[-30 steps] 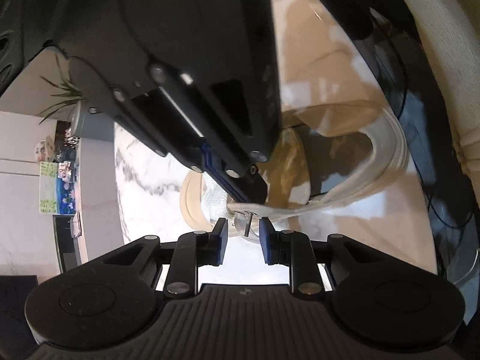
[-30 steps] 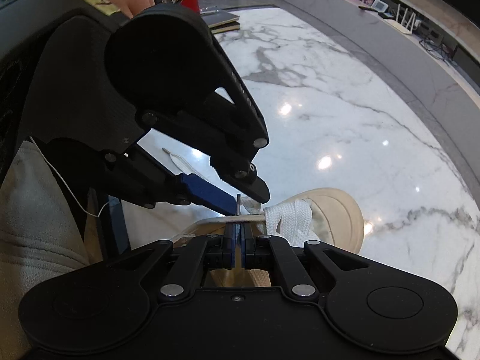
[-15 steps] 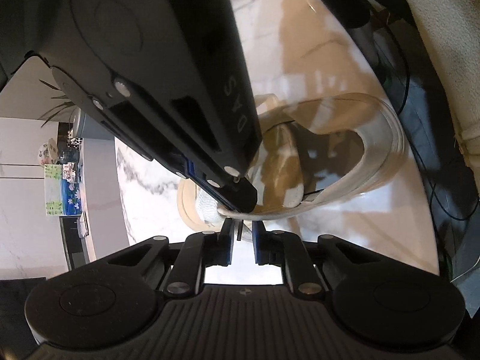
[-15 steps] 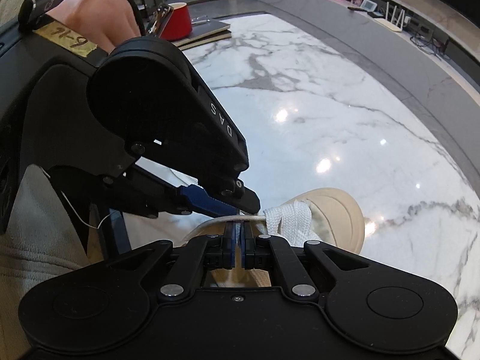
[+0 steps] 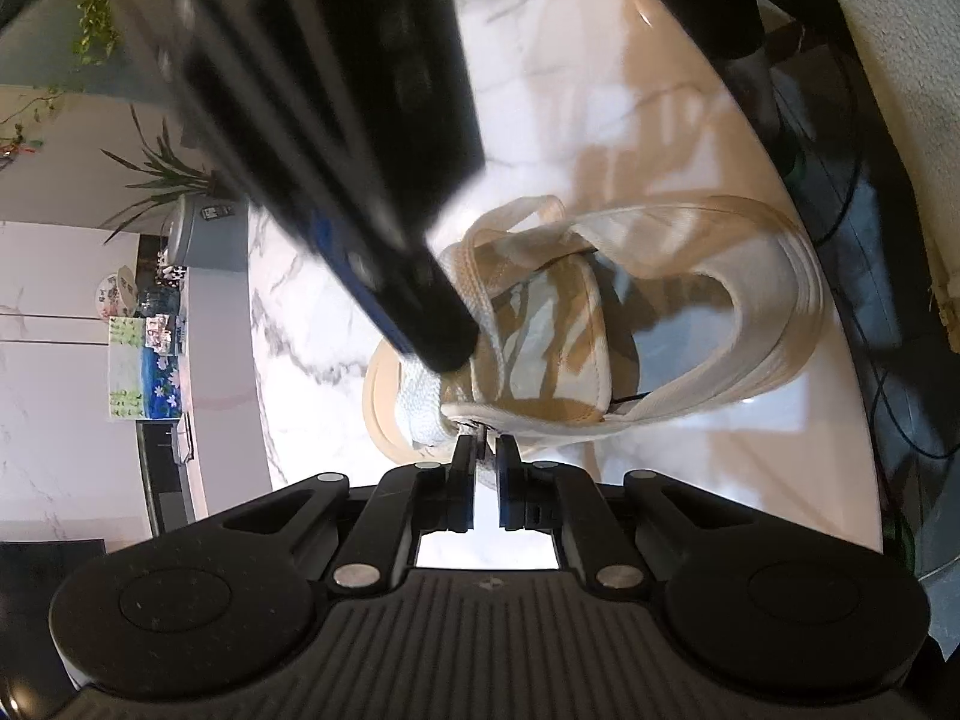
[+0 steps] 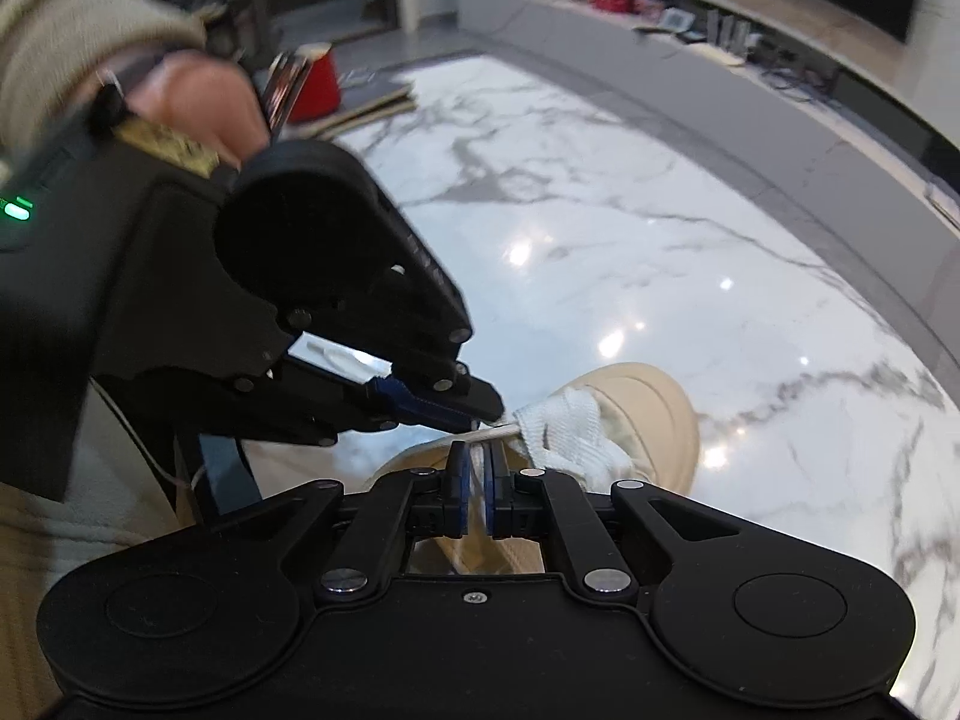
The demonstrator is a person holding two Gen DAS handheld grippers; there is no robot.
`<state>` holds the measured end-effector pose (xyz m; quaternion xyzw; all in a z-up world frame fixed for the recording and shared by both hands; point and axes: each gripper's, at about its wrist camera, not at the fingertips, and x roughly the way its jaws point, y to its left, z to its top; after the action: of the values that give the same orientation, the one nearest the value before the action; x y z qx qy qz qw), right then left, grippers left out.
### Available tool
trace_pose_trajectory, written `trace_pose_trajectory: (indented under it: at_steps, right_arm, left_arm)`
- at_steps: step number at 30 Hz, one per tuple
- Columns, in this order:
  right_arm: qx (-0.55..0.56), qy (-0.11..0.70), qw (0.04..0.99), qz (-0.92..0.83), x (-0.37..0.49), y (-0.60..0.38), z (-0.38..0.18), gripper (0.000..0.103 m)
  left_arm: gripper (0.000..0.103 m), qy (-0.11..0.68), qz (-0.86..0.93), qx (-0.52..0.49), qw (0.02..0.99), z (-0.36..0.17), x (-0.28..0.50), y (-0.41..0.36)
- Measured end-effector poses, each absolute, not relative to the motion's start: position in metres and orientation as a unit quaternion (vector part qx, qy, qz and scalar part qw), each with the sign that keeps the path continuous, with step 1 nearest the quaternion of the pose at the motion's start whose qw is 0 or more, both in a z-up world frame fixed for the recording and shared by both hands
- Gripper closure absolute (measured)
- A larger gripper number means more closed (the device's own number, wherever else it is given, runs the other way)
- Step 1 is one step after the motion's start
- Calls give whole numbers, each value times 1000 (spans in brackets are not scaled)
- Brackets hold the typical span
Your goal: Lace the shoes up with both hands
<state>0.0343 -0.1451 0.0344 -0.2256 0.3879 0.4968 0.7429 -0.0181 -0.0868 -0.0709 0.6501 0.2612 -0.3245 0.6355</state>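
Shoe (image 5: 606, 324): one beige low-top, resting on the white marble table (image 6: 660, 228), toe away from the right wrist camera, collar toward the person. It lies just ahead of both grippers. One flat white lace (image 6: 564, 429) is visible, bunched over the front eyelets, with a thin end running back from it.

Left gripper (image 5: 486, 450): jaws drawn nearly together at the shoe's near eyelet edge, apparently pinching the lace end there. Right gripper (image 6: 477, 456): jaws nearly together and starting to part, with the lace end lying between them; whether the pads press it cannot be told.

Judged step: handing the lace end from one gripper to the other. It is done well if the receiving pinch is firm before the other lets go, and the pull runs straight along the lace.

Count: one table, one shoe, two grippers, one lace.
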Motion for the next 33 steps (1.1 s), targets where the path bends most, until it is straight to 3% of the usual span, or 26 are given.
trace_pose_trajectory:
  at_steps: [2, 12, 16, 33]
  right_arm:
    - [-205, 389, 761, 477, 30, -156, 35, 92]
    - [-71, 412, 819, 392, 4, -200, 23, 91]
    - [-42, 429, 822, 371, 1, -202, 17, 86]
    - [-41, 450, 839, 303, -2, -186, -11, 83]
  left_arm:
    - [101, 263, -323, 640, 645, -69, -17, -86]
    - [101, 251, -310, 630, 666, -71, -20, -87]
    - [101, 256, -298, 627, 673, -70, -23, -91]
    - [101, 300, -239, 586, 714, -38, -36, -77]
